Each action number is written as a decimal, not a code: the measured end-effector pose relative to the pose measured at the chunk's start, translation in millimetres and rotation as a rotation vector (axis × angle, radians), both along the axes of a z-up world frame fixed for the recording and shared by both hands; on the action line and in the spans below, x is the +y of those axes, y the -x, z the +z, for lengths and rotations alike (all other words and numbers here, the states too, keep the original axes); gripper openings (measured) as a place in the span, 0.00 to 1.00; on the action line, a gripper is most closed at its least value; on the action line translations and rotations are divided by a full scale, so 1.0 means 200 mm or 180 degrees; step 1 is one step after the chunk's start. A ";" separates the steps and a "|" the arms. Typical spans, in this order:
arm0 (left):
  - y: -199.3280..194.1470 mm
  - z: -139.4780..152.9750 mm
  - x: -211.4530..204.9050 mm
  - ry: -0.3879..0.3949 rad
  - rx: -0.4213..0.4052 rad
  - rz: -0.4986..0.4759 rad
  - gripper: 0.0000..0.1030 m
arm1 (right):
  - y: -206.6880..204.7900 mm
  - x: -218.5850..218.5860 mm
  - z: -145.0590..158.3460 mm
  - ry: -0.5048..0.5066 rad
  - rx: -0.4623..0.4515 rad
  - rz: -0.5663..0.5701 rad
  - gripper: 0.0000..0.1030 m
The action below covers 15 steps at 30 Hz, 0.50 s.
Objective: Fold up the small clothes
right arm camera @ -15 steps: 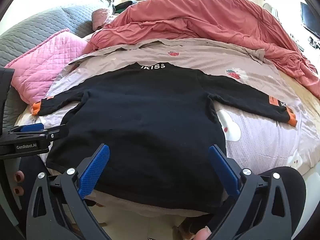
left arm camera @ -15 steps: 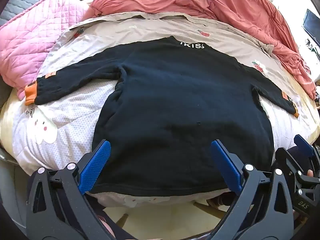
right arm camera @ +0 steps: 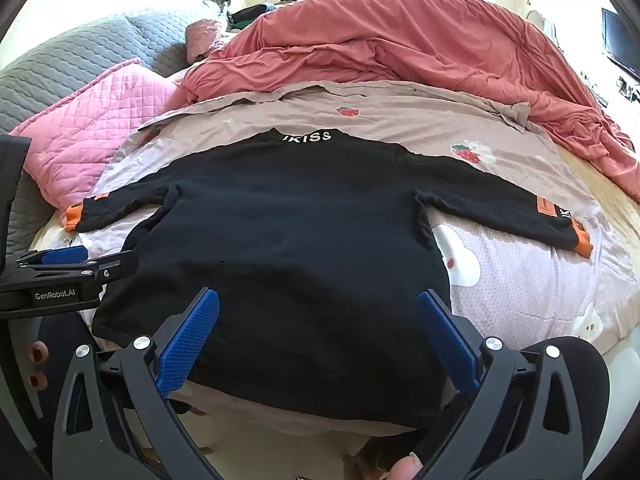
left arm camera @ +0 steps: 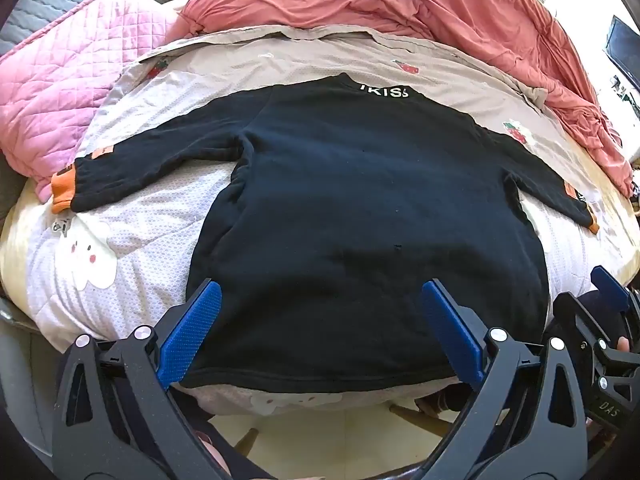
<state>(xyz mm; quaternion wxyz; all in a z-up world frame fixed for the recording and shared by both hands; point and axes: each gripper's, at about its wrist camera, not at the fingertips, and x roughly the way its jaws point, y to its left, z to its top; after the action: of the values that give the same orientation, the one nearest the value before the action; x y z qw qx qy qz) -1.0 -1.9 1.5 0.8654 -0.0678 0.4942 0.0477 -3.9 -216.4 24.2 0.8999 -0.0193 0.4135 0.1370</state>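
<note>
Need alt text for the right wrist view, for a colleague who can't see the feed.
A black sweater lies flat on a bed, sleeves spread, orange cuffs showing. The open right gripper hovers over its near hem; the left gripper shows at the left edge.

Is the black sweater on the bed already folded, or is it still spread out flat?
Spread out. The black sweater lies flat on the bed, both sleeves stretched sideways, no fold visible.
</note>
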 end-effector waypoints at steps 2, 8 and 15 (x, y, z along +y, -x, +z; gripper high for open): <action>0.00 0.00 0.00 -0.0002 0.0002 -0.0010 0.91 | 0.00 0.00 0.00 -0.0003 0.0003 0.0003 0.96; 0.00 0.01 0.00 0.0001 -0.0002 -0.0010 0.91 | 0.00 0.00 -0.01 0.0007 -0.0004 0.0002 0.96; 0.00 0.01 0.00 0.0004 0.0002 -0.0006 0.91 | 0.01 0.00 0.00 0.0009 -0.0007 0.0007 0.96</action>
<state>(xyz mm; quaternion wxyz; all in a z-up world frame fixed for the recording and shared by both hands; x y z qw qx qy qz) -0.1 -1.7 2.9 0.8652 -0.0679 0.4946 0.0465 -6.1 -216.7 24.5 0.9002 -0.0212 0.4127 0.1373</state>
